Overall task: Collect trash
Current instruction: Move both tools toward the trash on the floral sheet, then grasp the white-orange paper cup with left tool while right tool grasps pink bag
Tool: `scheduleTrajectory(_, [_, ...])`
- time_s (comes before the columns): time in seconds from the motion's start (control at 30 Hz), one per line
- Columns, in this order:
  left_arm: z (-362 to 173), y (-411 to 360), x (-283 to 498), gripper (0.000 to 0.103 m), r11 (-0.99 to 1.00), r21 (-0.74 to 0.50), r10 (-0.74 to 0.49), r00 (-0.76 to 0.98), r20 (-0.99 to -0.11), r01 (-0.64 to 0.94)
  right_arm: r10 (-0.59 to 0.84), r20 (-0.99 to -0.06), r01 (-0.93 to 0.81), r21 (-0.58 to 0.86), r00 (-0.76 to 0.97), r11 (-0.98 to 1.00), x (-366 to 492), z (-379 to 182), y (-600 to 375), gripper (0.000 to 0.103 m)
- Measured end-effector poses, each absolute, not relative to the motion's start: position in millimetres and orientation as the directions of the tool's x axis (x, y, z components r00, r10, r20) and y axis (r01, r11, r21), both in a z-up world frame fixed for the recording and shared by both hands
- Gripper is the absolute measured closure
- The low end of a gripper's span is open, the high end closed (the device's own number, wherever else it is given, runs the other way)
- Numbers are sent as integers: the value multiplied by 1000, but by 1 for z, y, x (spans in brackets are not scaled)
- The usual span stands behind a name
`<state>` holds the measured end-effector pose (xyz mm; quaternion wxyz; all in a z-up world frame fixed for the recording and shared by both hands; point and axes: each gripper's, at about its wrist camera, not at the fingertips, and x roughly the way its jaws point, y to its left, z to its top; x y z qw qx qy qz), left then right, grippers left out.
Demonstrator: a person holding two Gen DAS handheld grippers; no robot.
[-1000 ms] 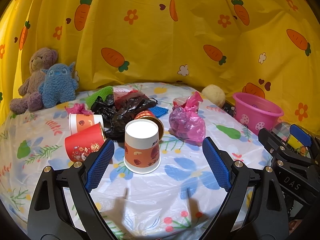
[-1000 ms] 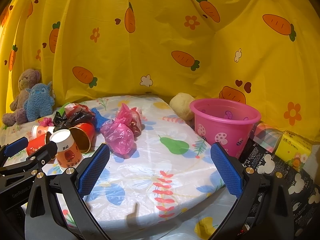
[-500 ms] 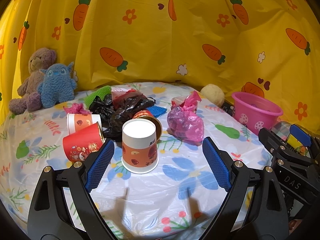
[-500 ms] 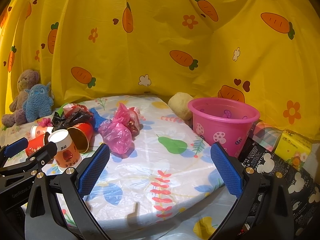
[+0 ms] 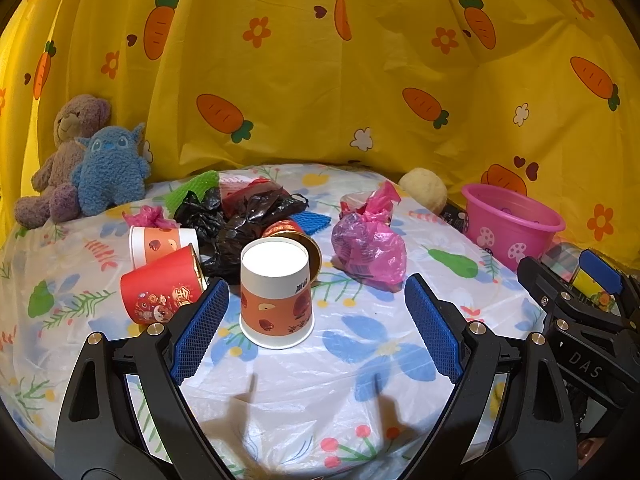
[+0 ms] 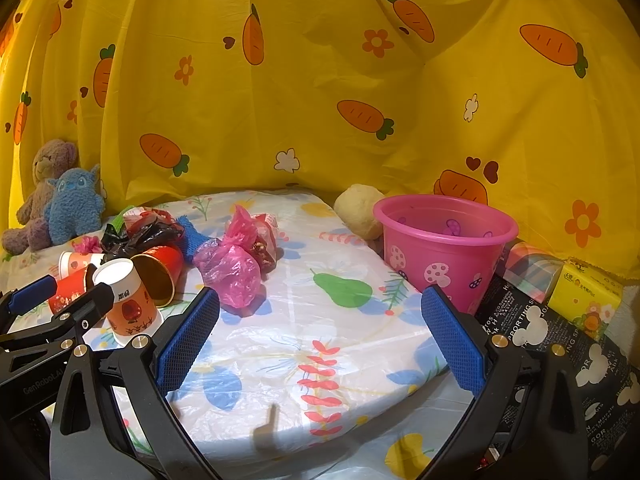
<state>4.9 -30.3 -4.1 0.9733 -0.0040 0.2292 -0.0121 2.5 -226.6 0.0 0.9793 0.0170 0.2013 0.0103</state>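
While both tongs gape wide (empty), left tongs (image 5: 316,320) frame upturned cup (image 5: 276,292).

The left hand-held gripper (image 5: 316,330) is held level, its blue-padded fingers (image 5: 198,332) spread wide, nothing between them. The right hand-held gripper (image 6: 320,342) sits beside it, equally wide and empty.

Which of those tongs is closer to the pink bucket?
The right tongs: the pink bucket sits just beyond their right finger. The left tongs face the upside-down paper cup, with the bucket far off to their right.
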Motion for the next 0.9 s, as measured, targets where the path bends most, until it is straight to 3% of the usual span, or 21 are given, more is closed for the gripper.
scheduleTrajectory(0.63, [-19, 7, 2, 15, 999, -51, -7, 903, -430, -16, 68, -400, -51, 53, 914, 997, 11, -8, -221, 5])
scheduleTrajectory(0.9, [-28, 5, 30, 15, 998, -65, -27, 876, -481, -5, 130, -420, -105, 81, 898, 991, 24, -16, -214, 5])
